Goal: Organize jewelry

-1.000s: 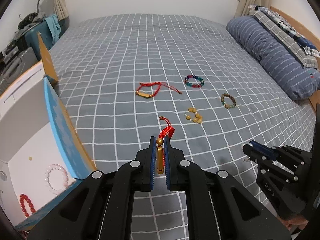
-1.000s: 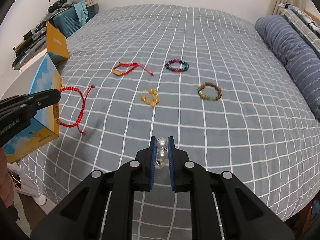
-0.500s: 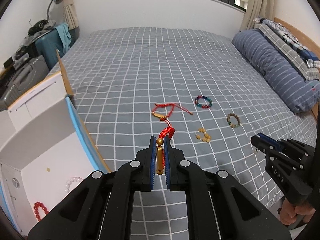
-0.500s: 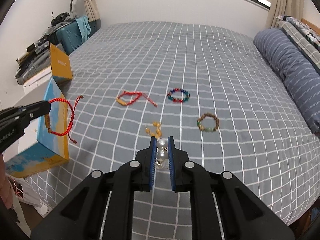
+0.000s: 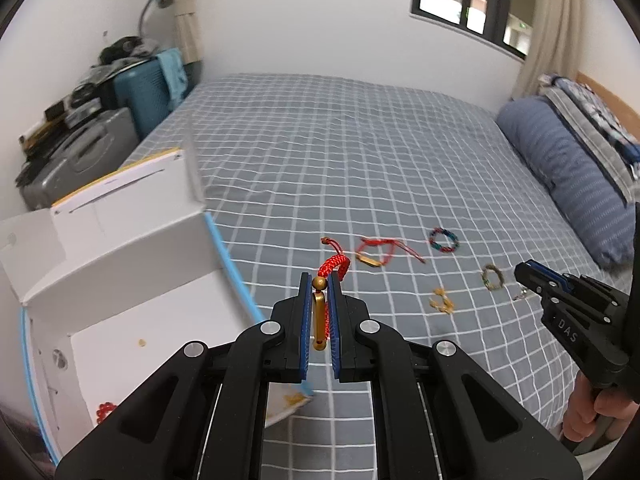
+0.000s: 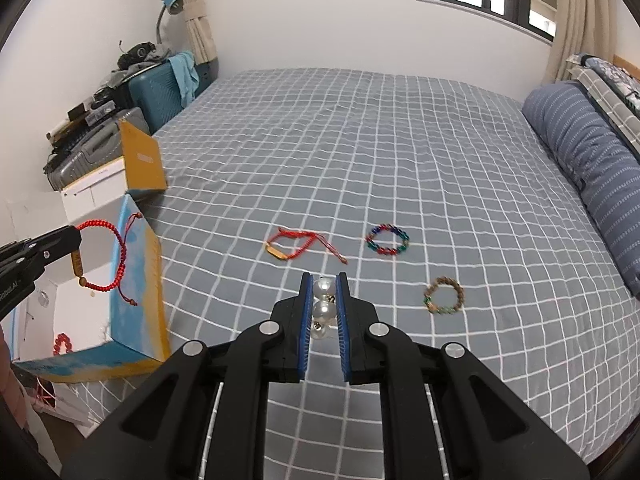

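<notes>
Grey checked bedding point(image 6: 400, 152) stretches wide and mostly bare toward the far wall, bounded at left by an open cardboard box point(image 6: 132, 280) (white inside, blue and yellow outside) at the mattress edge. Beside that box the left gripper point(image 5: 319, 300) pinches the gold bar of a red braided cord bracelet point(image 6: 106, 256), its loop dangling. Further right, the right gripper point(image 6: 323, 300) clamps a glossy pearl bracelet point(image 6: 323, 308). Beyond lie another red cord bracelet point(image 6: 296, 242), a multicoloured bead bracelet point(image 6: 387, 239) and a brown bead bracelet point(image 6: 444, 300).

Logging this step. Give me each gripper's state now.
Left gripper: shut on the red cord bracelet.
Right gripper: shut on the pearl bracelet.
</notes>
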The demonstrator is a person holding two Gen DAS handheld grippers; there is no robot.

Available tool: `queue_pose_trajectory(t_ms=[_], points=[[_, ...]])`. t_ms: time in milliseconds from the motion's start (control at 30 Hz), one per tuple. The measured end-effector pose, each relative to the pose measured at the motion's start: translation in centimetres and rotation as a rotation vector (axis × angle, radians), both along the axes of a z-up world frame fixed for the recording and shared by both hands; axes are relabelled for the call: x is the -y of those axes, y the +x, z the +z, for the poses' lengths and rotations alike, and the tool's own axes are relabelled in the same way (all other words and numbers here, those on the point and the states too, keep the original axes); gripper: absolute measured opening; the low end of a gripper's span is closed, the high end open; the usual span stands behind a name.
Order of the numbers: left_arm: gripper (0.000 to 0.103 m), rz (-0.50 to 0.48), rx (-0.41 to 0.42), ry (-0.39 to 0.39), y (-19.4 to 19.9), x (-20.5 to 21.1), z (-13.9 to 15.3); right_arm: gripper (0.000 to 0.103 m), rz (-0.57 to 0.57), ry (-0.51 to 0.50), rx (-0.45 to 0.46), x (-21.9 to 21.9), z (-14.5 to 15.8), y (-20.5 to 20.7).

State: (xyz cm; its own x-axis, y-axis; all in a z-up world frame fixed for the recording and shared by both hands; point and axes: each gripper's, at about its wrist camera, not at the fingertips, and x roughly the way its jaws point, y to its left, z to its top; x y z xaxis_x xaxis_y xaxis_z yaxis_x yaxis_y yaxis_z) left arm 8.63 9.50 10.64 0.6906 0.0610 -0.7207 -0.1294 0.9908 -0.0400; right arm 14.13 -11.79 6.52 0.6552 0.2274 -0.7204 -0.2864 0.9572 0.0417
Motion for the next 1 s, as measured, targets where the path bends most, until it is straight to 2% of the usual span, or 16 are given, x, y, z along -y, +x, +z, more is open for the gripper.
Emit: queue_pose_trajectory(t_ms=[433, 1000], points=[[0.007, 0.139, 0.027, 0.005, -3.3, -6.3, 1.6, 0.011, 0.102, 0.007, 0.024, -5.8, 1.6, 0.1], [0.007, 0.341, -0.011, 0.003, -8.5, -14.2, -0.6, 0.011, 0.307, -0.002, 0.026, -17.1, 1.3, -1.8]])
